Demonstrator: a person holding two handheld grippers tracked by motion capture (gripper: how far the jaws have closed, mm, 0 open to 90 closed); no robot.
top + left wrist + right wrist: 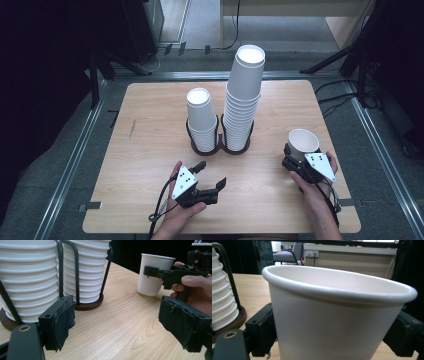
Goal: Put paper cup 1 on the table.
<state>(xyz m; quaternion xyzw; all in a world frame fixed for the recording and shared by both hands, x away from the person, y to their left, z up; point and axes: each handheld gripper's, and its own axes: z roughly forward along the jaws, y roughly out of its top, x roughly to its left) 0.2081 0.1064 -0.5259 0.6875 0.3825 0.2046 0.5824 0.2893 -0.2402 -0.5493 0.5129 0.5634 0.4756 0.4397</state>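
**Mia:** What is the left gripper (210, 176) doing, down near the person?

**Ben:** It is resting low over the light wooden table (150, 200). Its two black jaws are standing partly open with nothing between them. It is waiting, maybe so it can help later.

**Mia:** And the right gripper (295, 159)?

**Ben:** It is holding the single white paper cup (303, 143). In the right gripper view the jaws are sitting one on each side of the cup (332, 322), pressing on its wall. The cup is standing upright at the right side of the table, well apart from the stacks. The left gripper view shows its bottom on the wood (152, 275). Holding it by the sides is keeping its mouth up.

**Mia:** What is farther back?

**Ben:** A short stack of white paper cups (202, 120) and a tall stack of white paper cups (243, 95) are standing just beside each other. Each is sitting in a black wire holder with a round brown base (235, 147). The wires are likely keeping the stacks from tipping over.

**Mia:** Is the tall one standing straight?

**Ben:** It is leaning a little to the right at the top.

**Mia:** Is there any writing?

**Ben:** No. The cups are plain white. No words or brand marks are showing on them or on the grippers.
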